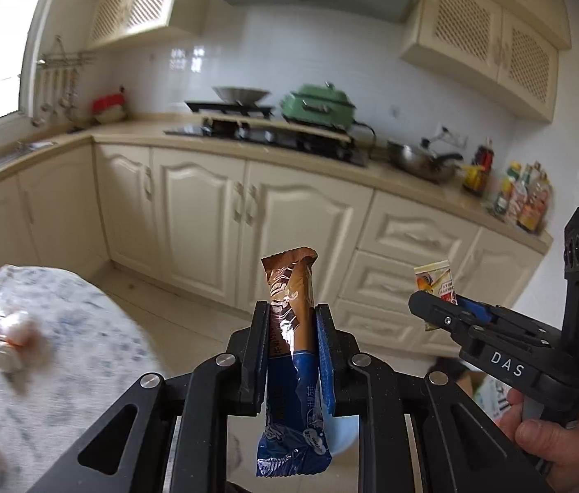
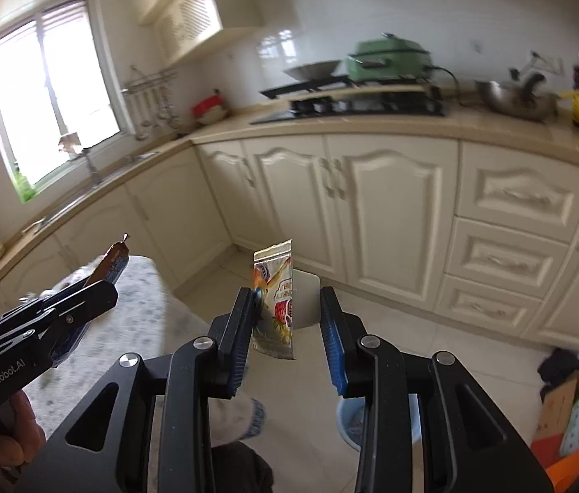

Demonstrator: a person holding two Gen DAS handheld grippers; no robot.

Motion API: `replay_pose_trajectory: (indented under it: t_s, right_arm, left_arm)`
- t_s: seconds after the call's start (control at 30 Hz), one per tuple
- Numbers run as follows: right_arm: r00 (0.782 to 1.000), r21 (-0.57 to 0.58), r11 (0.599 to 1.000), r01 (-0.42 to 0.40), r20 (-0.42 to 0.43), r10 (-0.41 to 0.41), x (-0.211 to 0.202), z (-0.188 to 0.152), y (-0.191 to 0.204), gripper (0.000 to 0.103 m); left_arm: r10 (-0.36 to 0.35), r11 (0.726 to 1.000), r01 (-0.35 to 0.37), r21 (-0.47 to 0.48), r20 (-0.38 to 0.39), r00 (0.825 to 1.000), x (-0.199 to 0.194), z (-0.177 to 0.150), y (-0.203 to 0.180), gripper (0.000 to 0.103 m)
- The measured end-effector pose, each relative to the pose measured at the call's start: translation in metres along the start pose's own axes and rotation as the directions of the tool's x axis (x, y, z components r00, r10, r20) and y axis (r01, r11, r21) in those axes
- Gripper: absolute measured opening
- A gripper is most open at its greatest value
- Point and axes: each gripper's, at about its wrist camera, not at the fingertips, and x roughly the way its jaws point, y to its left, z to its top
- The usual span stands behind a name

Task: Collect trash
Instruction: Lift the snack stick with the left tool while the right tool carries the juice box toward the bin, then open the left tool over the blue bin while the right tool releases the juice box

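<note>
My left gripper (image 1: 292, 316) is shut on a brown and blue snack wrapper (image 1: 291, 353), held upright in the air; it also shows at the left of the right wrist view (image 2: 111, 265). My right gripper (image 2: 287, 308) is open; a small silver fruit-print sachet (image 2: 275, 300) sticks to its left finger and hangs free of the right one. The sachet (image 1: 435, 283) and right gripper (image 1: 437, 308) show at the right of the left wrist view. A light blue bin (image 2: 351, 419) stands on the floor below the grippers.
A table with a flowered cloth (image 1: 63, 328) holds more litter (image 1: 10, 337) at the left. Cream kitchen cabinets (image 1: 289, 213) and a counter with stove and pans lie ahead. Cardboard boxes (image 2: 573, 415) sit on the floor at right.
</note>
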Motion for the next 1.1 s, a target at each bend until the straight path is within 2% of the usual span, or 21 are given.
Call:
replay_pose_trajectory:
  t_s: [0.1,0.2,0.3,0.5,0.83,1.1]
  right_arm:
    - [0.998,0.052,0.998,0.047,-0.049,-0.045,0.017,-0.015,-0.038,0.032]
    - [0.993,0.096,0.992,0.078,-0.094,-0.069,0.033,-0.029,-0.069,0.032]
    - [0.986,0.138,0.985,0.108,-0.143,-0.089,0.052,-0.043,-0.098,0.032]
    - [0.971,0.202,0.969,0.144,-0.219,-0.099,0.082,-0.068,-0.142,0.032]
    - [0.945,0.247,0.952,0.182,-0.312,-0.100,0.130,-0.097,-0.185,0.032]
    - [0.931,0.271,0.944,0.187,-0.355,-0.082,0.156,-0.112,-0.204,0.033]
  left_arm:
    - [-0.043,0.999,0.044,0.007,-0.072,0.996,0.040,0.005,-0.007,0.017]
    - [-0.081,0.996,0.084,0.010,-0.158,0.984,0.082,0.001,-0.013,0.017]
    - [-0.114,0.993,0.113,-0.019,-0.238,0.965,0.121,0.002,-0.014,0.017]
    - [-0.129,0.992,0.121,-0.045,-0.355,0.926,0.218,0.025,-0.016,0.017]
    - [-0.144,0.990,0.123,-0.074,-0.493,0.858,0.355,0.013,-0.028,0.017]
    - [-0.150,0.988,0.115,-0.098,-0.545,0.825,0.415,0.006,-0.031,0.017]
